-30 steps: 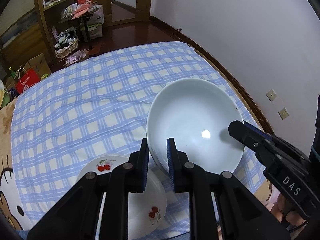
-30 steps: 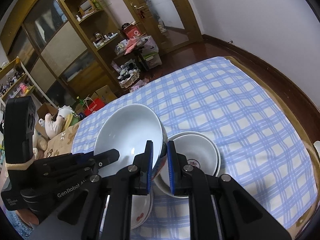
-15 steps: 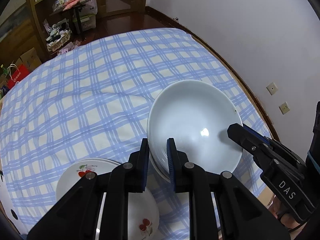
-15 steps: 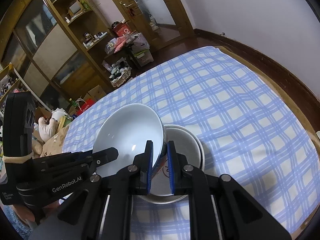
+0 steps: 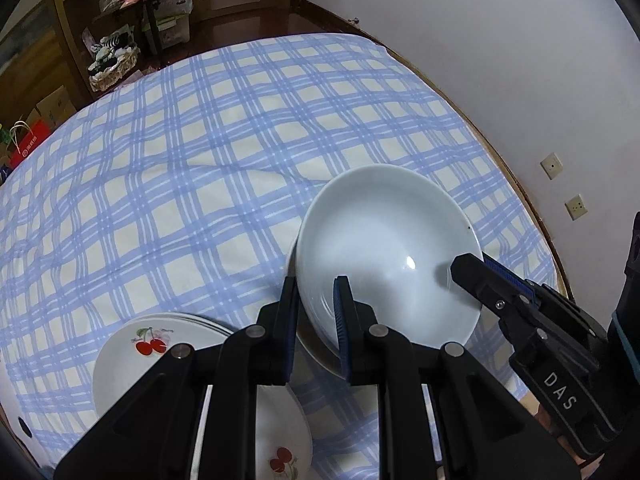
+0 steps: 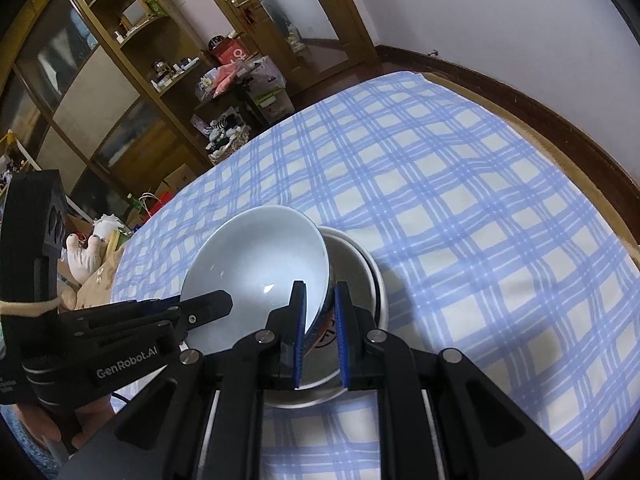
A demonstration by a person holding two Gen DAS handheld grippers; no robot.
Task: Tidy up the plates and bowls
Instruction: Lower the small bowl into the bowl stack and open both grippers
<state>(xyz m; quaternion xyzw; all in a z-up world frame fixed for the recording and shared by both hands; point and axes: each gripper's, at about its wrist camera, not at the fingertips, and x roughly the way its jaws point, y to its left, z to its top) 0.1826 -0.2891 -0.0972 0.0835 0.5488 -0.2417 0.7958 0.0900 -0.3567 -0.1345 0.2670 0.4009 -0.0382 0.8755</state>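
A large pale blue bowl is held by both grippers, one on each side of its rim. My left gripper is shut on its left rim. My right gripper is shut on its right rim; the bowl hangs tilted over a stack of white bowls on the checked cloth. A stack of cherry-print plates lies at the lower left of the left wrist view, partly hidden by my left gripper. The right gripper's fingers show at the bowl's far rim.
The blue-and-white checked cloth covers a round table next to a white wall. Wooden shelves and floor clutter stand beyond the far edge. A plush toy lies at the left.
Both grippers carried the blue bowl rightward, from over the cherry plates to over the white bowl stack, and lowered it toward the stack. Both stayed shut on its rim.
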